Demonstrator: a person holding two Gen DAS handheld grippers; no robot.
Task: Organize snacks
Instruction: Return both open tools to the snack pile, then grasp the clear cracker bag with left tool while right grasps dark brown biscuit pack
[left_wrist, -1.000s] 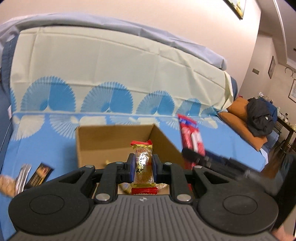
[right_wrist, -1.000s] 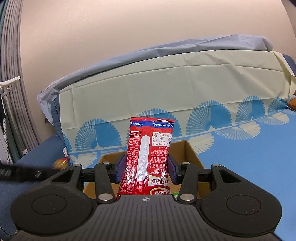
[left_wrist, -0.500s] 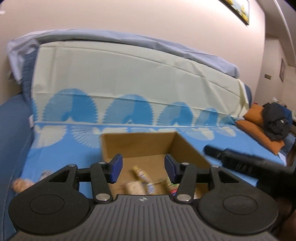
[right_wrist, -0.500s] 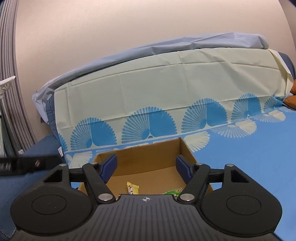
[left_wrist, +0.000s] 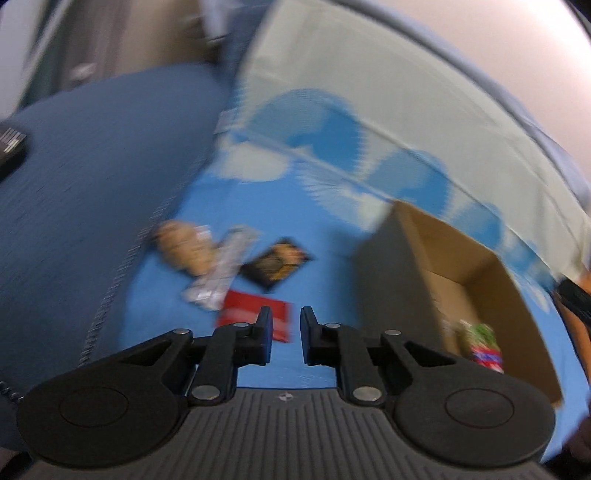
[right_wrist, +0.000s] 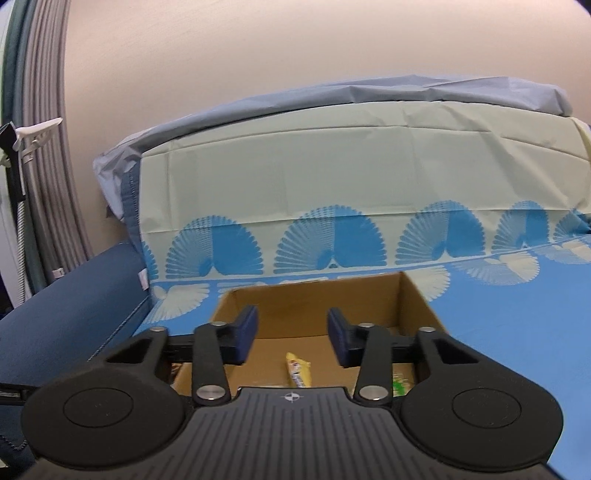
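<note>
The left wrist view is blurred. My left gripper (left_wrist: 286, 328) is open and empty, above a red packet (left_wrist: 253, 314) on the blue sheet. Beyond it lie a silver packet (left_wrist: 221, 273), a tan snack (left_wrist: 184, 247) and a black packet (left_wrist: 277, 266). The cardboard box (left_wrist: 384, 280) stands to the right with snacks (left_wrist: 480, 343) inside. My right gripper (right_wrist: 291, 332) is open and empty above the box (right_wrist: 314, 295). A yellow snack (right_wrist: 298, 373) and a green one (right_wrist: 400, 384) lie in it.
A cream and blue fan-patterned cover (right_wrist: 351, 192) drapes the sofa back behind the box. A dark blue cushion (left_wrist: 81, 147) lies to the left. A curtain (right_wrist: 37, 147) hangs at the far left in the right wrist view.
Both grippers opened and dropped their snacks into the box. My left gripper then swung left toward the loose packets and narrowed. My right gripper stays over the box.
</note>
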